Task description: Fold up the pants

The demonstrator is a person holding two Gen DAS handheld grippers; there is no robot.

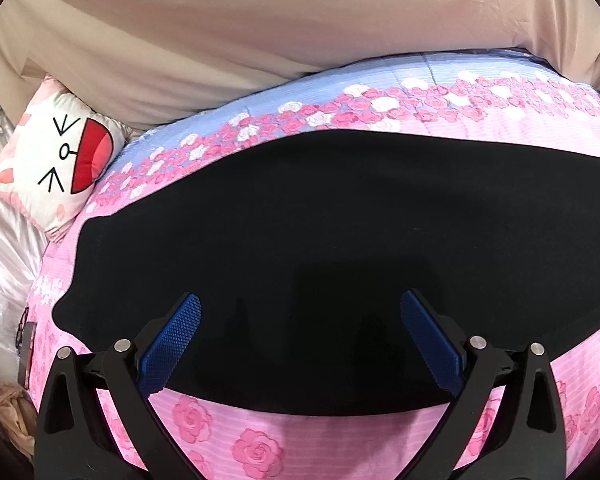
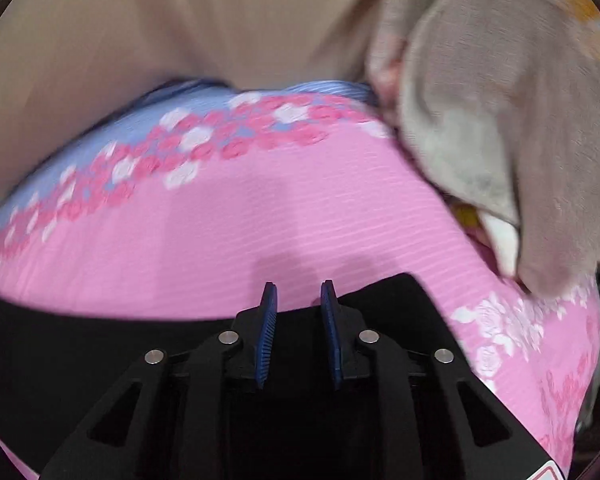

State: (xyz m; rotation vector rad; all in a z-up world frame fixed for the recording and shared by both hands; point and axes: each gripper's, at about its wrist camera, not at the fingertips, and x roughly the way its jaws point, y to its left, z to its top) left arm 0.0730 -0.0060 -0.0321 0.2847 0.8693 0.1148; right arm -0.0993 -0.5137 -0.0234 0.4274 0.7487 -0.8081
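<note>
Black fabric, one item: pants (image 1: 332,248), spread flat as a long dark band across a pink rose-print quilt (image 1: 560,128); near and far edges both visible in the left wrist view, with a rounded end at the left.

Left gripper (image 1: 300,312): one; two blue ribbed pads (image 1: 172,344), jaws wide apart, poised over the near part of the pants; nothing between them.

Right gripper (image 2: 298,300): one; two blue pads (image 2: 267,332), jaws drawn close with a narrow gap between them; tips at the far edge of the pants (image 2: 80,344); whether cloth is caught between them cannot be told, the picture being blurred.

Shown only by the left wrist view: one cartoon-face cushion (image 1: 56,164), white and pink with black line features and an open red mouth, lying at the quilt's left corner; one shiny pale satin sheet (image 1: 4,240) beneath it.

Shown only by the right wrist view: one grey fleecy blanket (image 2: 500,128), heaped at the right and overlapping the quilt's (image 2: 260,216) right side.

Shown by both: beige cloth backdrop (image 1: 260,32) beyond the quilt; lilac-blue stripe with pink and white roses along the quilt's far side.

Writing: no legible brand or label in either view.
</note>
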